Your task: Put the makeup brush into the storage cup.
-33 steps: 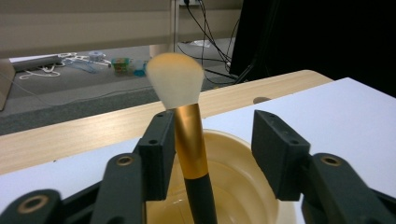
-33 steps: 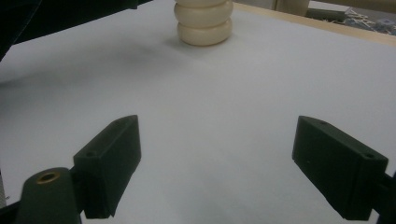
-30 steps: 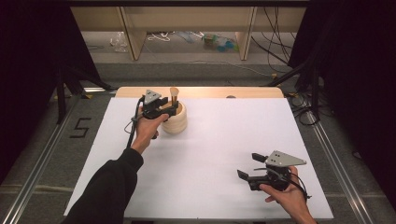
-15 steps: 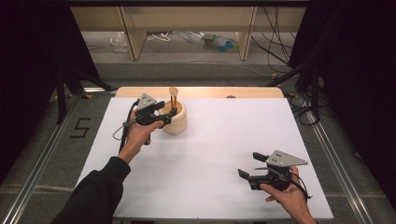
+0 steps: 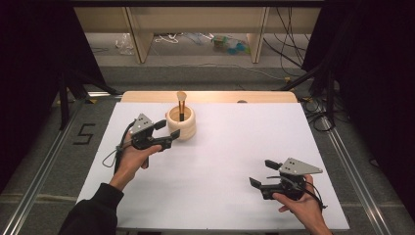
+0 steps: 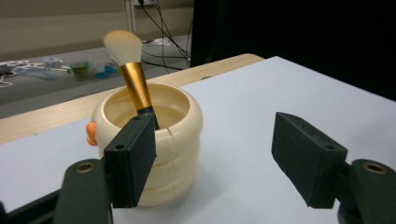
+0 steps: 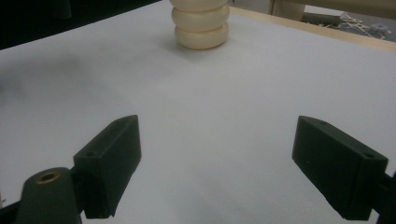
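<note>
A cream ribbed holder (image 5: 181, 123) stands at the back left of the white table, with a makeup brush (image 5: 181, 104) upright inside it. The brush has a gold ferrule and pale bristles (image 6: 123, 45). My left gripper (image 5: 165, 134) hovers just left and in front of the holder (image 6: 154, 144), open and empty. The brush handle (image 6: 135, 91) leans inside the holder beyond the left jaw. My right gripper (image 5: 259, 186) rests near the front right, open with nothing between its jaws. The holder (image 7: 201, 23) lies far ahead of the right gripper (image 7: 217, 163).
The white table surface (image 5: 235, 147) spreads between the two grippers. A wooden strip (image 5: 210, 96) runs along the table's back edge. Metal rails (image 5: 46, 161) flank the table. Cables and clutter (image 5: 220, 41) lie on the floor beyond.
My left gripper has drawn back from the holder toward the left and front, jaws open. The brush stays standing in the holder. The right gripper has barely moved.
</note>
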`<act>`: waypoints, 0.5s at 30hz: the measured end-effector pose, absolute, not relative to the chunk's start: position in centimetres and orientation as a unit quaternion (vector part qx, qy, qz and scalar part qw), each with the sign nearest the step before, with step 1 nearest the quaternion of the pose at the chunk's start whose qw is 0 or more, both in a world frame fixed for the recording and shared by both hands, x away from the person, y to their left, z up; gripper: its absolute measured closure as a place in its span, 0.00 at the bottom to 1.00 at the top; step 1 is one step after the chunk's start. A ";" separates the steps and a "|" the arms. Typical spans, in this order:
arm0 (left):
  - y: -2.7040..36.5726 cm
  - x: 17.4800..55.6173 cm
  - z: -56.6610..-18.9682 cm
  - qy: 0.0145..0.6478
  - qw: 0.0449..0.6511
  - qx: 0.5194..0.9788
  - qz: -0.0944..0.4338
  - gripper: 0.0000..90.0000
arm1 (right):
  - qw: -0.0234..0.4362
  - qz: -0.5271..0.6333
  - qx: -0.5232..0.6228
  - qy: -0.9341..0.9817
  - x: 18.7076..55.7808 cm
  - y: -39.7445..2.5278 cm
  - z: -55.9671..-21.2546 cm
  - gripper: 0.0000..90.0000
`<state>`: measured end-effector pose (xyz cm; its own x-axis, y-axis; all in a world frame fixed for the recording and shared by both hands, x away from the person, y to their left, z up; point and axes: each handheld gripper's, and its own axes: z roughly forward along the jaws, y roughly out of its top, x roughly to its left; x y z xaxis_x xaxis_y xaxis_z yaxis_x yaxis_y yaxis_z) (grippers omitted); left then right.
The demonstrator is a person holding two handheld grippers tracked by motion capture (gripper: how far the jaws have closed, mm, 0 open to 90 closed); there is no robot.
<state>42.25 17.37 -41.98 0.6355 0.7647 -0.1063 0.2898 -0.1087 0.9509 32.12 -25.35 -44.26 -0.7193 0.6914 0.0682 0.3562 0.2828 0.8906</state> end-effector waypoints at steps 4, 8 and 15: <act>17.7 41.6 -42.0 0.364 0.554 0.718 0.213 0.33 | 0.173 0.495 0.329 0.785 32.3 -25.3 -44.3 0.18; 18.1 40.9 -42.2 0.356 0.559 0.718 0.213 0.33 | 0.171 0.496 0.331 0.784 32.1 -25.1 -44.3 0.18; 18.7 39.2 -43.0 0.351 0.567 0.716 0.207 0.32 | 0.170 0.497 0.335 0.782 32.1 -25.4 -44.2 0.18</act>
<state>39.21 18.68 -43.05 0.6680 0.7372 -0.1021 0.2687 -0.1110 0.9568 32.05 -25.36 -44.20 -0.7179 0.6931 0.0658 0.3545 0.2825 0.8914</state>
